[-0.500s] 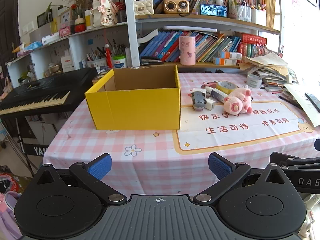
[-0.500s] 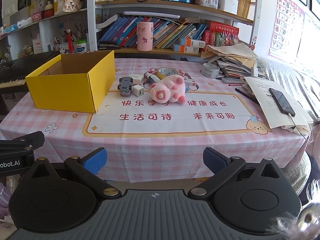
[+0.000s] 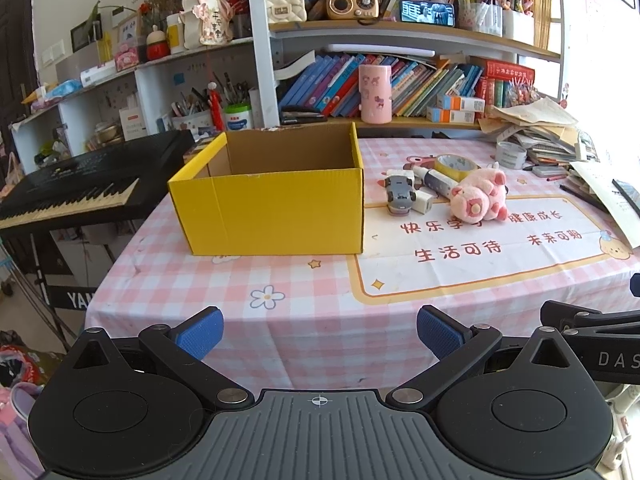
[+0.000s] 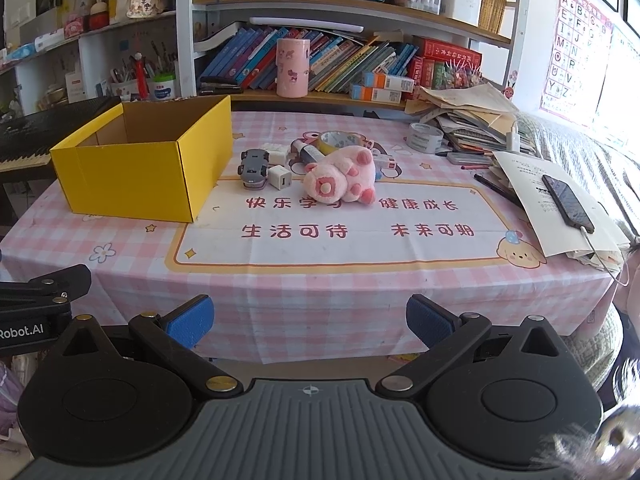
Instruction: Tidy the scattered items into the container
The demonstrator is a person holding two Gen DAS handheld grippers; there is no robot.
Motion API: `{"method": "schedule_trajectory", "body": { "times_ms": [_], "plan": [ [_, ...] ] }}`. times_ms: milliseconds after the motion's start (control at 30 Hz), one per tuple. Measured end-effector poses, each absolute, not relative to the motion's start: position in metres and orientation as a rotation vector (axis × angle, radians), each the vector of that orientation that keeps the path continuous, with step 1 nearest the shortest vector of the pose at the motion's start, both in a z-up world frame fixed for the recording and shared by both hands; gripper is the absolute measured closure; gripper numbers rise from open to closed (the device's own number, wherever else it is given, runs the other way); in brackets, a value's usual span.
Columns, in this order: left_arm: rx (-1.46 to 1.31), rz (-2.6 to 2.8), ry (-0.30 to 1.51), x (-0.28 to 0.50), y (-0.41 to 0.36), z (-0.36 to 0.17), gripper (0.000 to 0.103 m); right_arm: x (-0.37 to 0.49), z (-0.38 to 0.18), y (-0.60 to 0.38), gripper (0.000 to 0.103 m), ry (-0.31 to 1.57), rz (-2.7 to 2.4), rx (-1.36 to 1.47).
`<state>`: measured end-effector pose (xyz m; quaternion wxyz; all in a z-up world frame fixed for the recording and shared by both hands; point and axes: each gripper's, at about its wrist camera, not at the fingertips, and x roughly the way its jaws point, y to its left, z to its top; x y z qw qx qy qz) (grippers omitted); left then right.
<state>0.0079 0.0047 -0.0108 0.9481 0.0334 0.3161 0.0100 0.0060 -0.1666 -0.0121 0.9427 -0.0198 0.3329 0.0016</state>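
We have left gripper [image 3: 319,330] and right gripper [image 4: 310,318] both spread wide, holding nothing. Yellow box [image 3: 276,208] ahead of left jaws; pink plush [image 4: 340,178] ahead of right jaws.

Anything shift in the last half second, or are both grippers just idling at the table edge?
No visible change. The left gripper and right gripper hover open and empty short of the table, as before. The yellow box and the pile beside it, with the pink plush pig, gray toy car and white cube, lie where they were.
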Motion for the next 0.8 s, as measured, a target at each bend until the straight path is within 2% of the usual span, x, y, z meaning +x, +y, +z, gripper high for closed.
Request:
{"method": "schedule_trajectory", "body": {
  "times_ms": [800],
  "plan": [
    [0.056,-0.035,0.665,0.0172,0.0075,-0.0088,0.000,0.0103,-0.0088,-0.1675,0.000,0.679,-0.008,-0.038]
  ]
}}
